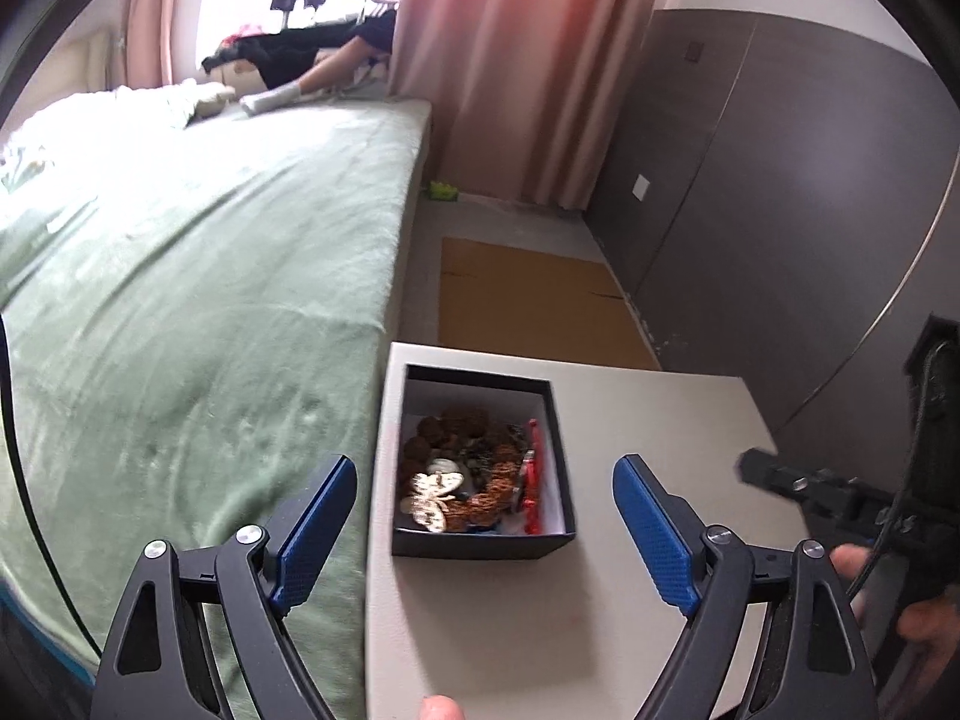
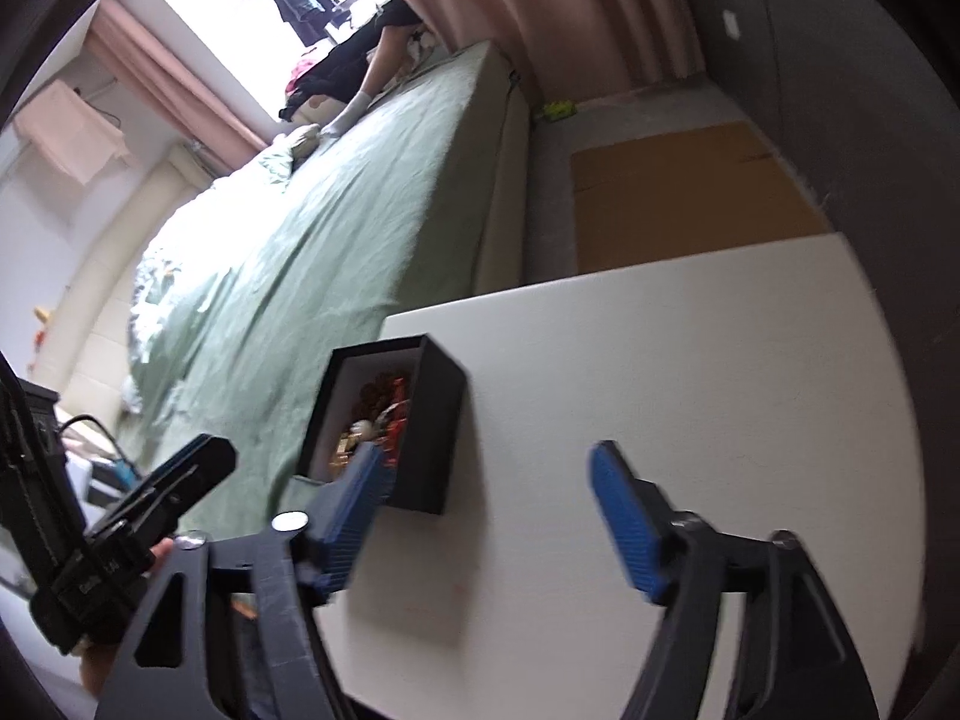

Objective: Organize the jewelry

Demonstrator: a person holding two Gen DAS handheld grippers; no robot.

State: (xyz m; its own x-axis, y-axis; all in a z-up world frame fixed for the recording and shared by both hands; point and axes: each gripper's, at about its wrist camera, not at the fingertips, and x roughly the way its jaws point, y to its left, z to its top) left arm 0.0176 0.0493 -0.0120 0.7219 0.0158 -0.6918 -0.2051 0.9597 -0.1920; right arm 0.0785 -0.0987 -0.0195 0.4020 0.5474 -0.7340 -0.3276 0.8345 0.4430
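The left gripper point(image 1: 483, 501) stands wide open with nothing between its blue pads point(image 1: 654, 531), hovering just short of the black box point(image 1: 480, 543). The right gripper point(image 2: 486, 501) is open and empty too, its near pad overlapping the box's front corner in view, contact unclear. The box sits open on the white bench point(image 1: 630, 420), at the edge nearest the green bed point(image 1: 210, 300), holding a heap of jewelry point(image 1: 462, 480): brown beads, red pieces, a pale charm.
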